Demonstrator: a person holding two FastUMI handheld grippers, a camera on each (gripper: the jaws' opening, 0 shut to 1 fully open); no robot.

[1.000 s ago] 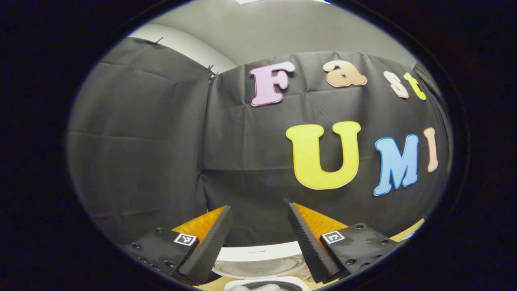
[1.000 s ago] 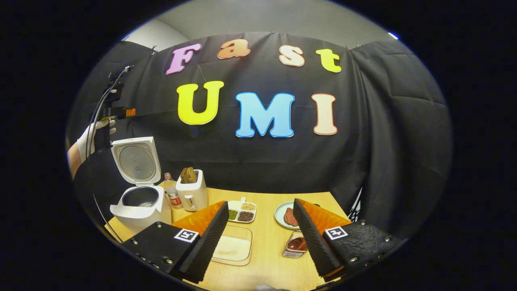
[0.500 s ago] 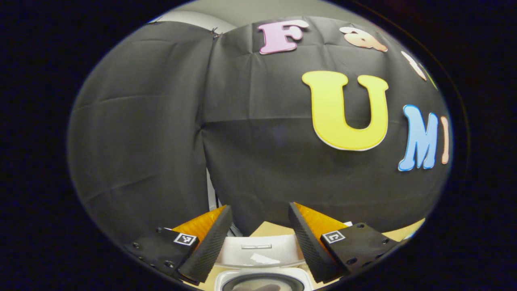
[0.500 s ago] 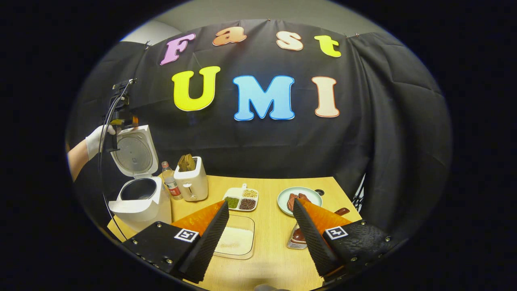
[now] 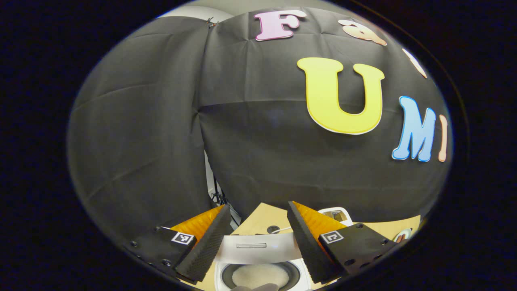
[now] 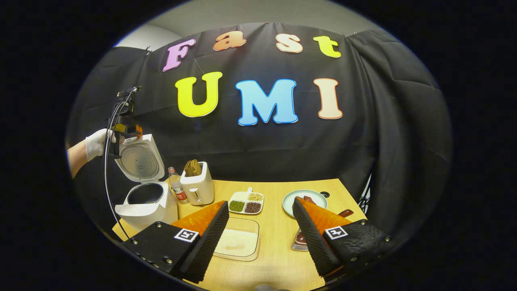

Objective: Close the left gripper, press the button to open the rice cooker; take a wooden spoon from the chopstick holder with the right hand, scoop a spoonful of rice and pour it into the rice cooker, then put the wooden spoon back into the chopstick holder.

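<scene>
The rice cooker (image 6: 147,202) stands to the far left of the right gripper (image 6: 260,220), on the wooden table (image 6: 278,258), with its lid (image 6: 139,157) tipped up and leaning back toward the booth wall. A second ago the left gripper (image 6: 128,130) hung above that lid with a gloved hand (image 6: 96,142) behind it; now it has come down to the lid's top edge, whether touching or not is hard to tell. In the left gripper view the camera has pitched downward since then: the lid's edge (image 5: 258,247) now runs crosswise between the left gripper's (image 5: 258,226) spread fingers, and just below it the inner pot (image 5: 260,275) shows white rice, cut off at the bottom. Both grippers stand wide open, holding nothing.

Ahead of the right gripper lies a clear tray of rice (image 6: 237,243), long side running away from it, partly hidden by the near finger. Beyond are a toaster (image 6: 198,186), a divided dish of beans (image 6: 246,203) and a green plate (image 6: 305,198), half covered. A stack of small dishes (image 6: 301,239) sits behind the other finger. A bottle (image 6: 177,190) stands between cooker and toaster.
</scene>
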